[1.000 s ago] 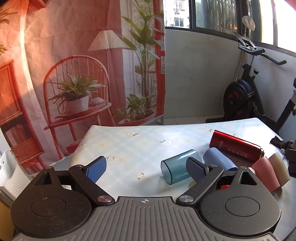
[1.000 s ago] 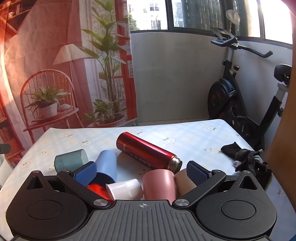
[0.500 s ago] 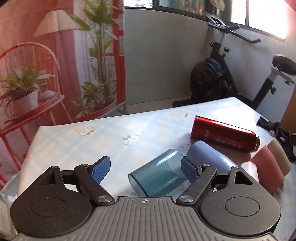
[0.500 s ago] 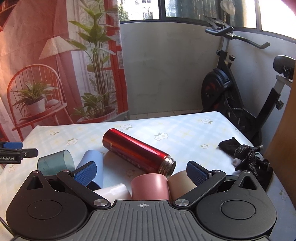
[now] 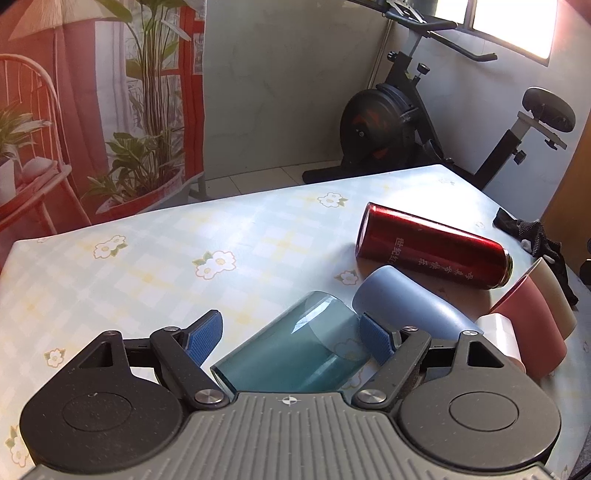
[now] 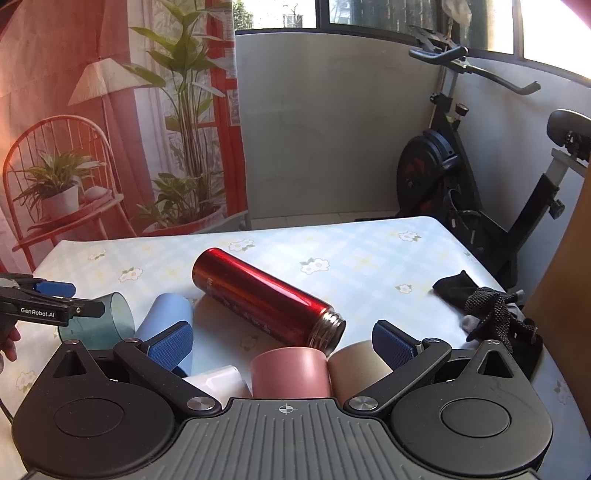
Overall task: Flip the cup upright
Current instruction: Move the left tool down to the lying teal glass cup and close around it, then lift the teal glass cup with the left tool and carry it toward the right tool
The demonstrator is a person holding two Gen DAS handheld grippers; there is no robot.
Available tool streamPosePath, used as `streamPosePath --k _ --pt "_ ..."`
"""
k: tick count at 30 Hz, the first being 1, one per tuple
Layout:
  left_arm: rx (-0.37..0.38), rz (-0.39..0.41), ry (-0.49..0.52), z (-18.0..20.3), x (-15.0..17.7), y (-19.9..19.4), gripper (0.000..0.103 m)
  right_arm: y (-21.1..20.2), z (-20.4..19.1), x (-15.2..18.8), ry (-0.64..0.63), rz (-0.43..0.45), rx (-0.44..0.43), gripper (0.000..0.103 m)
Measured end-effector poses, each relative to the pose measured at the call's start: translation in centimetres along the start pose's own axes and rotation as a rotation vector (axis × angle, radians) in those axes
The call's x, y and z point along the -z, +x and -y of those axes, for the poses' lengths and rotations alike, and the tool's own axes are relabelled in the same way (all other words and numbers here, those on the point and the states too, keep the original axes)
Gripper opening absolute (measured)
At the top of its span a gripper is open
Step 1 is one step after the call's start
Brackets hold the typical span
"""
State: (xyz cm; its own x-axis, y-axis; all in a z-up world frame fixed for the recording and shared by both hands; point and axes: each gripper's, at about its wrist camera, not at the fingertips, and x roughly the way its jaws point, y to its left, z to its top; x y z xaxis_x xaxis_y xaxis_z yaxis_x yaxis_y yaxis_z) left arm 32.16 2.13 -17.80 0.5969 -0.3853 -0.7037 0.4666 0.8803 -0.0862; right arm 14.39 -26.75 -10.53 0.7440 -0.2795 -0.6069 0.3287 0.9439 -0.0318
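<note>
Straddling teal cup [image 5: 291, 343], L tool [image 5: 291, 334] agape.

Teal cup [image 5: 295, 347] clear glossy plastic; flask [image 5: 432, 251] shiny red metal; tablecloth [image 5: 184, 258] smooth vinyl-like.

Daylight enters through the windows [image 5: 513, 29] at the upper right of both frames, blown out to white there. A red-orange flare washes the upper left over the printed backdrop [image 6: 110, 110]. The red flask [image 6: 266, 299] shows bright streak highlights. Fisheye bending curves the frame edges; the focus is sharp throughout.
</note>
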Motion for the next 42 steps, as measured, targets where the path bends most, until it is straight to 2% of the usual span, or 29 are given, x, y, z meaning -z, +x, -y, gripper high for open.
streamPosePath --k 18,23,30,36,42 --pt "0.085 -0.103 0.01 -0.6 0.6 2.3 0.085 0.2 0.4 -0.2 0.008 -0.001 0.005 0.103" --pt "0.072 -0.121 -0.004 -0.9 0.6 1.9 0.08 0.1 0.5 -0.3 0.004 0.004 0.008 0.103" --pt "0.053 -0.14 -0.093 -2.2 1.3 1.2 0.077 -0.4 0.2 -0.1 0.001 0.011 -0.006 0.103" --pt "0.015 -0.192 -0.086 -1.8 0.9 2.5 0.076 -1.0 0.1 -0.1 0.0 0.016 -0.003 0.103" --pt "-0.029 -0.224 -0.107 -1.9 1.5 1.4 0.075 -1.5 0.6 -0.3 0.019 0.027 -0.005 0.103"
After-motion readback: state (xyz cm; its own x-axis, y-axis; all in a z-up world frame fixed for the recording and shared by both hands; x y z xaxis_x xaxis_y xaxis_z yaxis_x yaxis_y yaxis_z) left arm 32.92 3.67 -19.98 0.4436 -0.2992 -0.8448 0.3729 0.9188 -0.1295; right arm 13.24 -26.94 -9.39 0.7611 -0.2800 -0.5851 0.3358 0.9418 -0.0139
